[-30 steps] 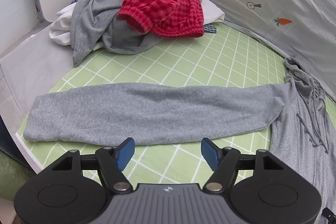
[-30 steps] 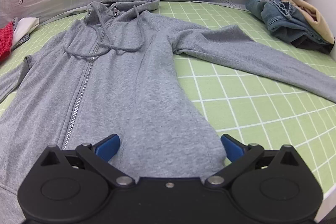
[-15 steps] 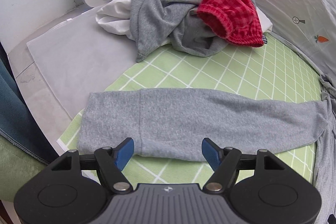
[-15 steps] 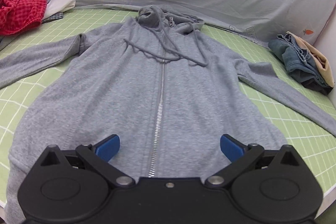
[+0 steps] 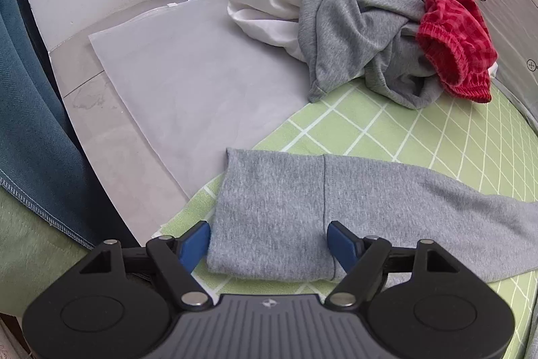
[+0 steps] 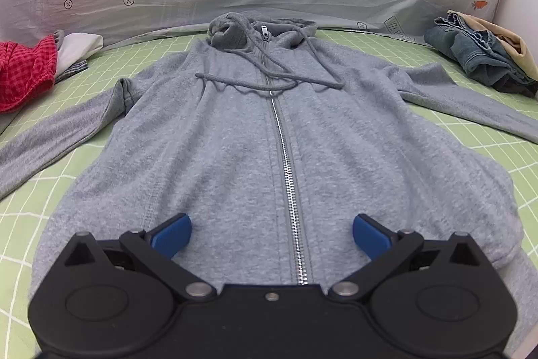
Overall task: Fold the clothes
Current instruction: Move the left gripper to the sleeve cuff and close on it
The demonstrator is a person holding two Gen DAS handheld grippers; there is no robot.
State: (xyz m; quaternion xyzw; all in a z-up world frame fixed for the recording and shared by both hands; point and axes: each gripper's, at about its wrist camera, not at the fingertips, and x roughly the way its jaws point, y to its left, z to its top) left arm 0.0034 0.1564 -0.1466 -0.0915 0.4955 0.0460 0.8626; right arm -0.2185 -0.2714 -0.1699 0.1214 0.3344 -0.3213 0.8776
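Left wrist view alone shows the cuff end of the grey knit sleeve [image 5: 302, 211] lying flat on the green grid-patterned mat [image 5: 403, 137]; the left gripper [image 5: 269, 244] hangs over it, its blue jaws having just been opening, wide either side of the cuff and gripping nothing. Behind sits a heap of crumpled clothes [image 5: 370, 22], red checked, grey and white. Right wrist view alone shows the whole grey zip-up hoodie [image 6: 235, 140] spread face up, its metal zipper [image 6: 285, 164] closed and drawstrings loose. The right gripper [image 6: 270, 236] is spread wide above the hem, empty. Folded blue denim [image 6: 470, 52] lies far right.
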